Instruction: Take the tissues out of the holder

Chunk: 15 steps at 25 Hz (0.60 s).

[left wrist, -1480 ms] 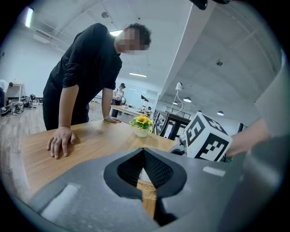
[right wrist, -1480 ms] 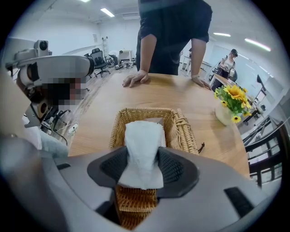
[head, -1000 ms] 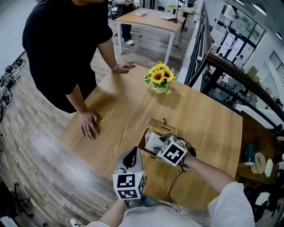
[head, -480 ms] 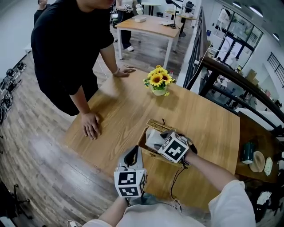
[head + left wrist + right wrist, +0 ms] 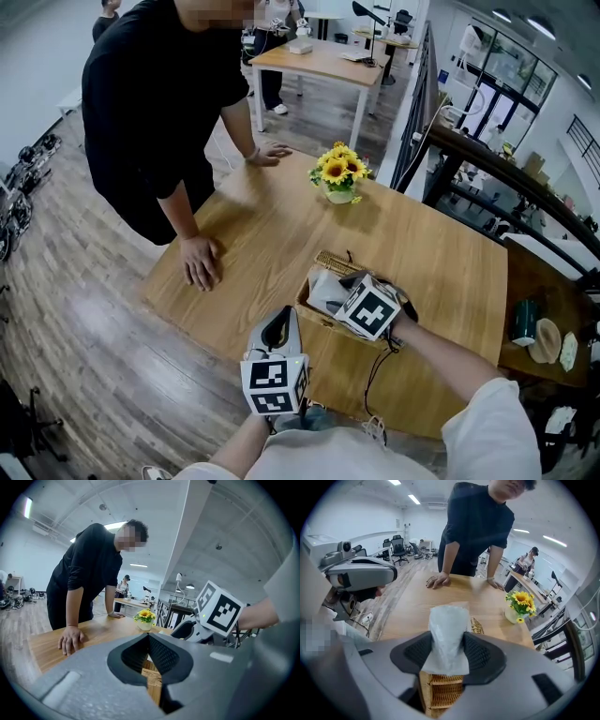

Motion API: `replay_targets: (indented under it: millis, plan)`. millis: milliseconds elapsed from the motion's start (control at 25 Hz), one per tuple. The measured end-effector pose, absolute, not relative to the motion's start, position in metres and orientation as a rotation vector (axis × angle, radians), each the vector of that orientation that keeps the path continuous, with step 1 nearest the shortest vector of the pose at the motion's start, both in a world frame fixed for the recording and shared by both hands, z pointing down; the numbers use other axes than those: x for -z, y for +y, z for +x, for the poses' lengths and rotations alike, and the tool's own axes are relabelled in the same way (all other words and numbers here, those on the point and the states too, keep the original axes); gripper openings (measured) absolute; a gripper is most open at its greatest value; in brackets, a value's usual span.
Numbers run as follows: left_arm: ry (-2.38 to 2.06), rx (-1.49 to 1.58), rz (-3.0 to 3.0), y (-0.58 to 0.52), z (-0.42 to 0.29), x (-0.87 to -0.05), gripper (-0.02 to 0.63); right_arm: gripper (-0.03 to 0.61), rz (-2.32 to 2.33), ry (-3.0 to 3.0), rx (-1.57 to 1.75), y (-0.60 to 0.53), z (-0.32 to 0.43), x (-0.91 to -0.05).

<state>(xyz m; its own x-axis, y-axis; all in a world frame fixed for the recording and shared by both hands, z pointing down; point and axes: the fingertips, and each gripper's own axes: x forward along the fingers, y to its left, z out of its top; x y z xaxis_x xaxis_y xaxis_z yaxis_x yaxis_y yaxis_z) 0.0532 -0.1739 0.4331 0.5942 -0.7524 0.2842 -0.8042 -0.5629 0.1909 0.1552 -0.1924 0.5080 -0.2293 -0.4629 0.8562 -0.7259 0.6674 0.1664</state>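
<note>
Right gripper (image 5: pixel 449 651) unmoved this past second, jaws clamped on the tissue (image 5: pixel 448 630) standing up from the wicker holder (image 5: pixel 440 686) on the table (image 5: pixel 272 234), so gripped but probably not yet pulled free; left gripper (image 5: pixel 149 654) jaws together, empty, alongside.

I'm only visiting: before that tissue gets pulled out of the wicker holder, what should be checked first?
1. Tissue pinched between right gripper jaws: ok.
2. Wicker holder steadied by left gripper: not ok; it hangs apart, jaws shut, empty.
3. Bystander's hand away from holder: ok.
4. Sunflower pot out of the way: ok.
5. Tissue free to slide out: cannot tell.
</note>
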Motion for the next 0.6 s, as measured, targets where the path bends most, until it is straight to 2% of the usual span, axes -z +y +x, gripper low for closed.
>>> replay_targets:
  millis: [600]
  plan:
    - [-1.412,-0.234,2.439,-0.16,0.005,-0.437,-0.003,0.222,0.833,-1.938,-0.273,-0.188,0.1,-0.511]
